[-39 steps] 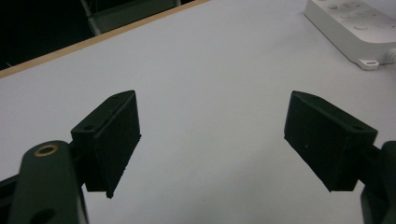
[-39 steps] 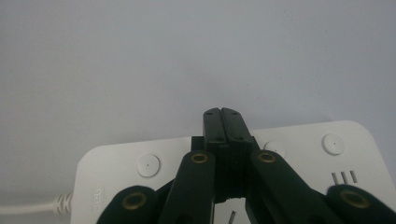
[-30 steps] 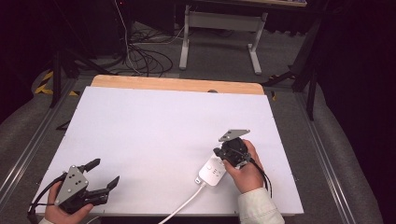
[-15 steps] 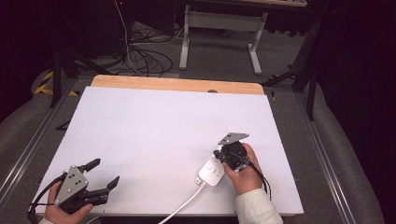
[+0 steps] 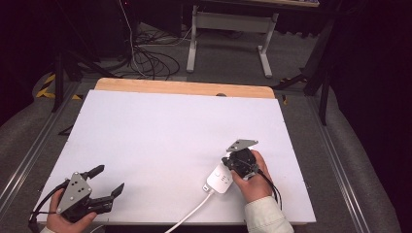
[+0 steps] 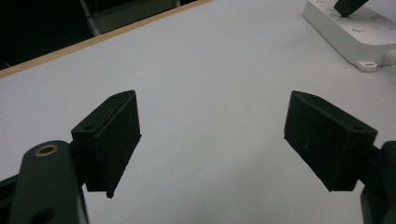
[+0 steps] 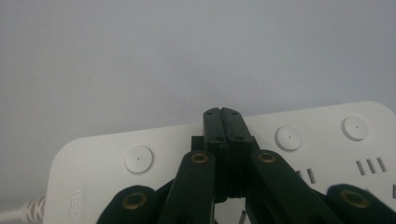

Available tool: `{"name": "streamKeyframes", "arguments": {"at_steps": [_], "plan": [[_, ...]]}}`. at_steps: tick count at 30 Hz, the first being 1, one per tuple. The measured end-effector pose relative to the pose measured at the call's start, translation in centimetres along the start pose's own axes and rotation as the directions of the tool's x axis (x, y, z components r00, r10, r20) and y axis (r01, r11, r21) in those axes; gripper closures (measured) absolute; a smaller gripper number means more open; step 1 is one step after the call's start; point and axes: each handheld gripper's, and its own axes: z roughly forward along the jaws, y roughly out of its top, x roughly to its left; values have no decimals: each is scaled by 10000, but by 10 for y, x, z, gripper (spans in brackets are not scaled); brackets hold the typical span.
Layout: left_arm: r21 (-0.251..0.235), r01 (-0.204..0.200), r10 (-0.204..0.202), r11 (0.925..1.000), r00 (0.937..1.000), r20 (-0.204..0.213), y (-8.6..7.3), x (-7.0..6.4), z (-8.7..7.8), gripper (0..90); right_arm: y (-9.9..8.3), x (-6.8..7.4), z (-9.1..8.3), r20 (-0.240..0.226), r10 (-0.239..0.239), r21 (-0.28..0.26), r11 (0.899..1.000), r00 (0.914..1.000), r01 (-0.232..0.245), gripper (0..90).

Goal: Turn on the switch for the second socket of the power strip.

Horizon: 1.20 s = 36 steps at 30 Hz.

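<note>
The right tool (image 7: 221,112), its jaws pressed together and gripping nothing, bears tip-down on the white power strip (image 5: 219,179) among its round buttons (image 7: 138,158); a slanted push could slide the strip across the white surface (image 5: 160,131) or land between buttons. The strip lies near the front right edge, directly under that tool. The left tool (image 5: 108,179) rests well apart, jaws spread and empty.
</note>
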Motion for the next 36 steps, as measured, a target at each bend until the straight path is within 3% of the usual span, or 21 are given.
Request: {"name": "streamKeyframes", "arguments": {"at_steps": [36], "plan": [[51,-20,20,10000,10000,-33,0,-1,0,190,-2,3,3,185,-106,133,9999,9998,103,900]]}}
